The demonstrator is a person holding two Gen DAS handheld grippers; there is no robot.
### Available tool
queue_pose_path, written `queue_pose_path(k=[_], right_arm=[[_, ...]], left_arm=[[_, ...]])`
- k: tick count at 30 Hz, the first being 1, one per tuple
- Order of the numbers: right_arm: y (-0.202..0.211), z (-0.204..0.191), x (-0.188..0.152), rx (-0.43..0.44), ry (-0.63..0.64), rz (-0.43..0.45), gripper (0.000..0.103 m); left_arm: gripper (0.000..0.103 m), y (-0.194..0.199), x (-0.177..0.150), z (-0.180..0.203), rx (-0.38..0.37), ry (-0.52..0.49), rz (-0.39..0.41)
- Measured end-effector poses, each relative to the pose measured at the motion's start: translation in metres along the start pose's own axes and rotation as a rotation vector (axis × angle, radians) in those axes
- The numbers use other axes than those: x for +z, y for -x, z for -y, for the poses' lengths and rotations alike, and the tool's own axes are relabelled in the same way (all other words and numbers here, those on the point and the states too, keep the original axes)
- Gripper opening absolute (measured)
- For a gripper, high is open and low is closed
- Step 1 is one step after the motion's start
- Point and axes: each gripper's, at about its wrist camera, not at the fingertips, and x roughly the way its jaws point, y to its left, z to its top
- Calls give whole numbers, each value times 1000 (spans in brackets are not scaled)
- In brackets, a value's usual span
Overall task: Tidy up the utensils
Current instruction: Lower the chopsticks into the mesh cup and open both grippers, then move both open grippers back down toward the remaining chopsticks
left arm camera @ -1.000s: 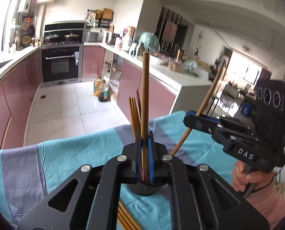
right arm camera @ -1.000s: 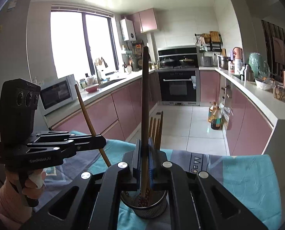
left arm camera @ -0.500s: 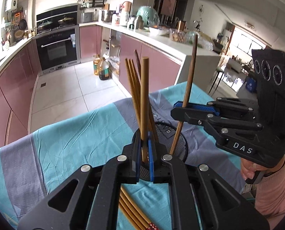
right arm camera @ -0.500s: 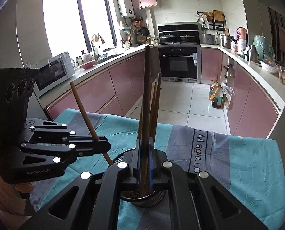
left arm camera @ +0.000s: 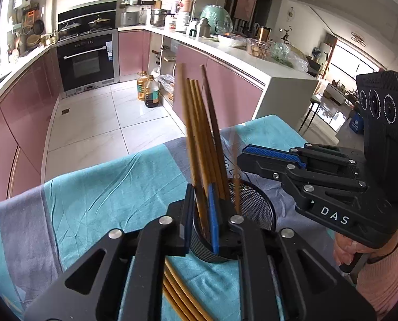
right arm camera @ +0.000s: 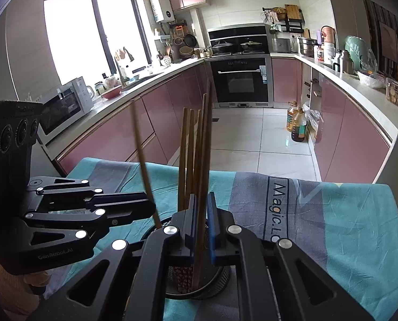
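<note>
Shows a surface (right arm camera: 386,281) draped in a teal and grey cloth (left arm camera: 105,192), with a black round wire-mesh cup (left arm camera: 255,206) standing on it near the middle. Finds a bunch of brown wooden chopsticks (left arm camera: 203,133) upright in that cup, leaning slightly left in the left wrist view. Places the left hand-held gripper (left arm camera: 201,195) just above the cup's near rim, pointing down and forward, its jaws having just been opening and now standing a little apart. Leaves a blurred light-brown chopstick (left arm camera: 189,133) between the blue pads (left arm camera: 213,214) without being pressed, its lower end down inside the cup. Sets the right hand-held gripper (right arm camera: 201,200) over the same cup from the right side, its jaws nearly closed and pinching a darker brown chopstick (right arm camera: 206,133); puts that stick's foot in the cup too, though faint and smeared in the left wrist view. Keeps several loose brown chopsticks (left arm camera: 177,297) lying on the cloth at the near edge, under the left hand-held gripper.
</note>
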Motion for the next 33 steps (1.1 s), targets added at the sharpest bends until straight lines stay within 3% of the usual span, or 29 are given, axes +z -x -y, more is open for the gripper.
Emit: queue_pose_path(k=[4,10,14,20,25,33], right_arm=[[0,0,-4,9,-7,-1,9],[8,-1,-10,28,-8,12,20],[25,-9,-19,68,10,51,33],[49,-37,-41,151,74,81,41],[39,-56,-71,202,92,14,44],[-1,-63,-111,178,53,-132,44]], left_arm=[[18,4,-6,-4,10,11,22],[22,25,-26,-15,9,48,93],[33,48,-43,-18,10,51,167],[47,75,-75,-27,34,65,226],[48,75,-105,-38,67,96,176],[48,51,-154,-48,91,133,55]])
